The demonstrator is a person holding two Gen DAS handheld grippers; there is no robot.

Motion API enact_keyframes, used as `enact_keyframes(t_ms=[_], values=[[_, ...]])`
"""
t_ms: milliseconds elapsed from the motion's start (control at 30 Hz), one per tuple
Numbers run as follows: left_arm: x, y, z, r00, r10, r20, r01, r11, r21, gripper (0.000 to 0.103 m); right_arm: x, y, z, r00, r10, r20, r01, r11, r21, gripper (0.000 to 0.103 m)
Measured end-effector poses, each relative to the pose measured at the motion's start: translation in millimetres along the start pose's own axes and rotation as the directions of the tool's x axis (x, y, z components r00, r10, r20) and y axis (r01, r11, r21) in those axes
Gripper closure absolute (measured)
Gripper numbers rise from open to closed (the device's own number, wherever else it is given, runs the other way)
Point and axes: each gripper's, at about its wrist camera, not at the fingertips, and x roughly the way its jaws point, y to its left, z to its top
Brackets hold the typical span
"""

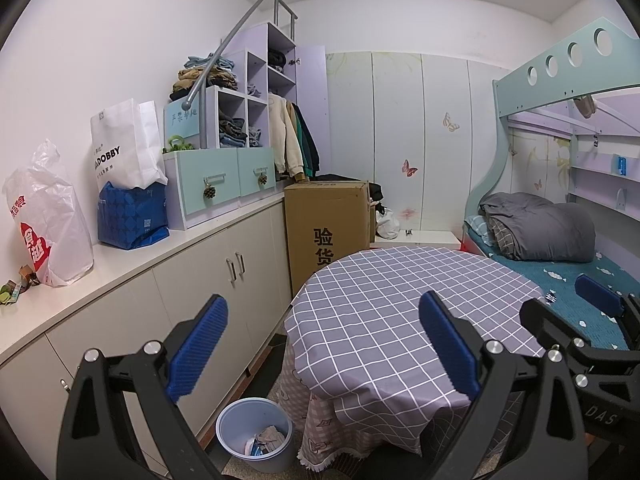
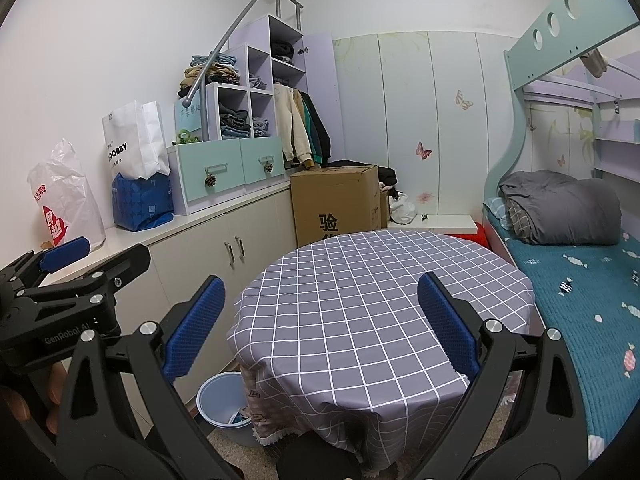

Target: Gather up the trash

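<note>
A pale blue trash bin [image 1: 256, 436] stands on the floor left of the round table; crumpled paper and wrappers [image 1: 266, 440] lie inside it. It also shows in the right wrist view [image 2: 218, 404], partly behind the tablecloth. The table [image 1: 400, 320] wears a grey checked cloth with nothing on it. My left gripper [image 1: 324, 348] is open and empty, held above the table's near edge. My right gripper [image 2: 320, 328] is open and empty beside it, over the table. Small wrappers [image 1: 16, 286] lie at the counter's left end.
A white counter [image 1: 132, 256] over cabinets runs along the left wall, with a white plastic bag [image 1: 48, 216], a blue bag [image 1: 132, 216], a paper bag and drawers. A cardboard box [image 1: 328, 224] stands behind the table. A bunk bed [image 2: 580, 272] with a grey duvet fills the right.
</note>
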Motion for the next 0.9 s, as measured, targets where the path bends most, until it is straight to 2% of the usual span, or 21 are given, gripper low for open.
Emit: enact_keyframes(t_ms=[900], values=[[2,7,-13,1.000,0.002,-0.006,-0.002,1.000,0.003,0.009,3,-2,1,1.000,0.012,-0.012,-0.012,1.000,0.000,0.008]])
